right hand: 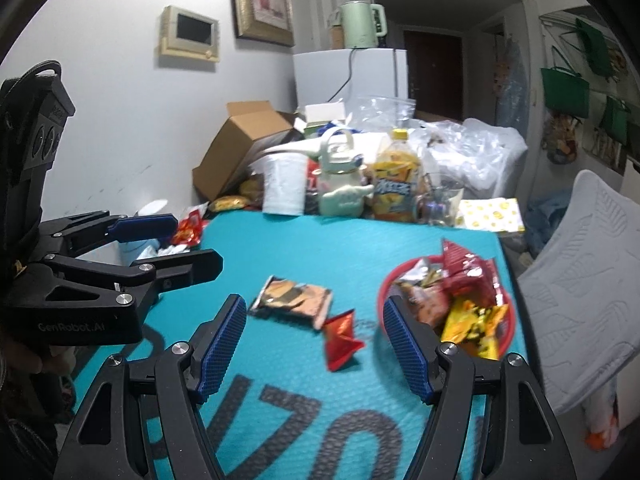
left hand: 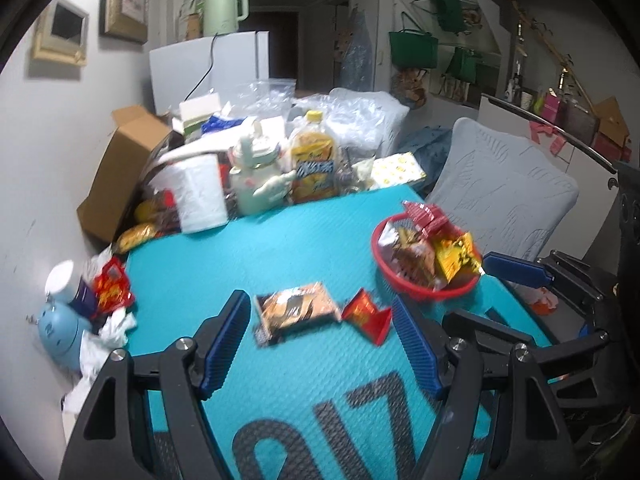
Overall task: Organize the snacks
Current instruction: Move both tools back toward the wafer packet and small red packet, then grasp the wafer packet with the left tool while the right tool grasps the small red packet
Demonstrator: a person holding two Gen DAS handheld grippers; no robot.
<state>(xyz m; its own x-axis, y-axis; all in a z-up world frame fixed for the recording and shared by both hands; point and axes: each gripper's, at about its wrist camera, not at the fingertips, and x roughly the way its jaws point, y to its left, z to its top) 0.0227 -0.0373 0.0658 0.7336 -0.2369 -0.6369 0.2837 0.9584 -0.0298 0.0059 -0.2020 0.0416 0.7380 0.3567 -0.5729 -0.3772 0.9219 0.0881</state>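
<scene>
Both tongs hover empty above the teal textured mat (left hand: 304,240): the left gripper (left hand: 320,344) and the right gripper (right hand: 312,344) have their blue-padded jaws released, nothing between them. An orange-brown flat snack packet (left hand: 294,307) and a small red foil snack pouch (left hand: 366,314) lie mid-mat, just beside each other. A round red plastic basket (left hand: 420,286) heaped with snack packets sits near the mat's right edge.

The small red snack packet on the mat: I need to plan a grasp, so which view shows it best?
The right wrist view: the small red snack packet lies whole and unobstructed on the teal mat, beside the orange packet. The left wrist view also shows it, but more crumpled-looking and close to the left gripper's finger.
</scene>
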